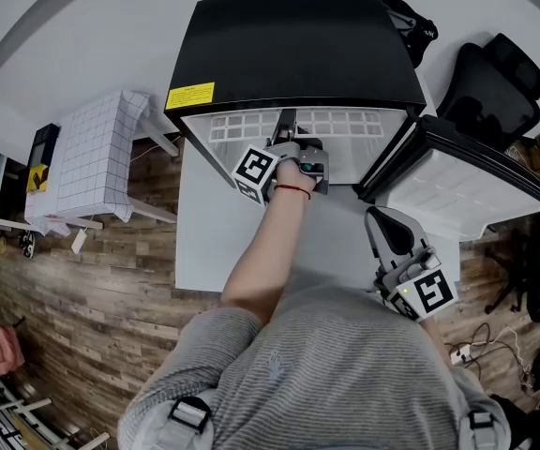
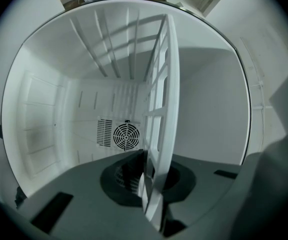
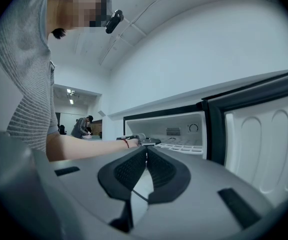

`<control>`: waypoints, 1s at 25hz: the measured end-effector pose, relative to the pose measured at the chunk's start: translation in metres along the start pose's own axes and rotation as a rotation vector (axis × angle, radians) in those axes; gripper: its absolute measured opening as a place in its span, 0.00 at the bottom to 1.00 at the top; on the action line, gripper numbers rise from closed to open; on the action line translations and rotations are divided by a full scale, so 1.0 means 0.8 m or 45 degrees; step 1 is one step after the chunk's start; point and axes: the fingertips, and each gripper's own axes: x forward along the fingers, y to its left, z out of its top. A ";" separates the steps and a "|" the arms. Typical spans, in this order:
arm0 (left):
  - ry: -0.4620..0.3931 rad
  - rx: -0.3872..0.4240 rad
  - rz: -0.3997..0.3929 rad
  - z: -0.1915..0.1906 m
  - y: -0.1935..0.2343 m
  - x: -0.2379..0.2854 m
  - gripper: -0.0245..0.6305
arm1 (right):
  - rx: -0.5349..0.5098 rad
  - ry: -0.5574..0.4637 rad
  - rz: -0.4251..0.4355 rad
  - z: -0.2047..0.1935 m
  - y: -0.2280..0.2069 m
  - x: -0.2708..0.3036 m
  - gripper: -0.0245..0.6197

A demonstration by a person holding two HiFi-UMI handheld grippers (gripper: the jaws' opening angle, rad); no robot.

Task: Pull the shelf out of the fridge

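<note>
Looking down on a black fridge (image 1: 293,50), open, with the door (image 1: 457,190) swung out right. Can only see the front strip of the white grid shelf (image 1: 326,123) from above; rest tucked inside, out of sight. Got the left tool (image 2: 151,184) clamped on the shelf's front edge. Got the right tool (image 3: 145,156) pinched closed on nothing, near the door.

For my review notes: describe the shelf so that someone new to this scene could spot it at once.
Find the black fridge with its door swung open to the right. Inside its white cavity lies the shelf, a white grid of square openings, the only thing the left gripper is clamped on.
</note>
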 end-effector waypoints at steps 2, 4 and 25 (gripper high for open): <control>-0.011 -0.002 0.002 0.001 0.000 -0.001 0.09 | 0.001 0.000 0.000 0.000 -0.001 0.000 0.06; -0.026 -0.004 -0.001 0.001 0.000 -0.001 0.09 | 0.000 0.000 0.001 0.000 -0.003 0.000 0.06; -0.062 -0.007 -0.019 -0.006 -0.005 -0.036 0.09 | 0.003 0.004 0.027 -0.001 0.003 -0.004 0.06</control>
